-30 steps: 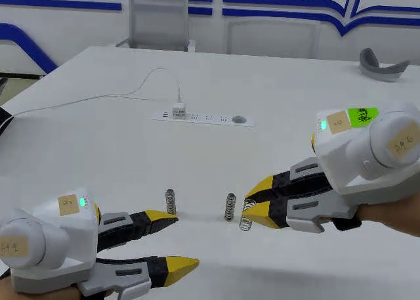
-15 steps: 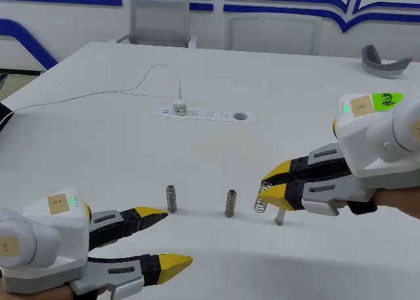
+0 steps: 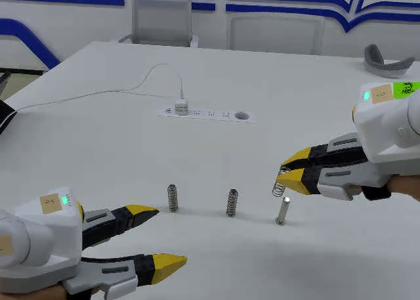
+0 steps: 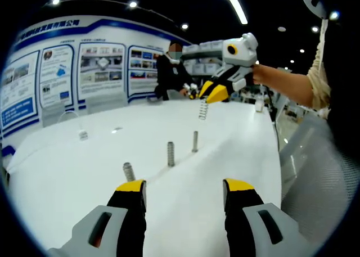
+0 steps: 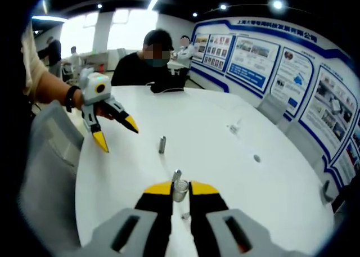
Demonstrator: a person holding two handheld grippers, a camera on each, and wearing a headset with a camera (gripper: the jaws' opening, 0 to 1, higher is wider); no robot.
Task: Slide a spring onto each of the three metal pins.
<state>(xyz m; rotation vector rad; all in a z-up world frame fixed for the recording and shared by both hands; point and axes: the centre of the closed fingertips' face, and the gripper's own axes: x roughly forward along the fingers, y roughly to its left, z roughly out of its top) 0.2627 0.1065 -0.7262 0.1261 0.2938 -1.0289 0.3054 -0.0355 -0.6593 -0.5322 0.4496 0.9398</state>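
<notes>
Two pins already carry grey coil springs: the left spring (image 3: 172,199) and the middle spring (image 3: 231,203) stand upright over them, side by side in a row. The bare pin (image 3: 283,210), shiny and upright, ends the row on the right. The third spring (image 3: 279,184) hangs just above that pin's top and slightly to its left, not yet on it, pinched at its upper end between the yellow tips of the right gripper (image 3: 287,175).

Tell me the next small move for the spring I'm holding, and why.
Probably nudge the right tongs so the spring sits straight over the bare pin, then lower it on. The spring hangs just above the pin's top but a little to one side, and the other two pins already carry springs.
</notes>
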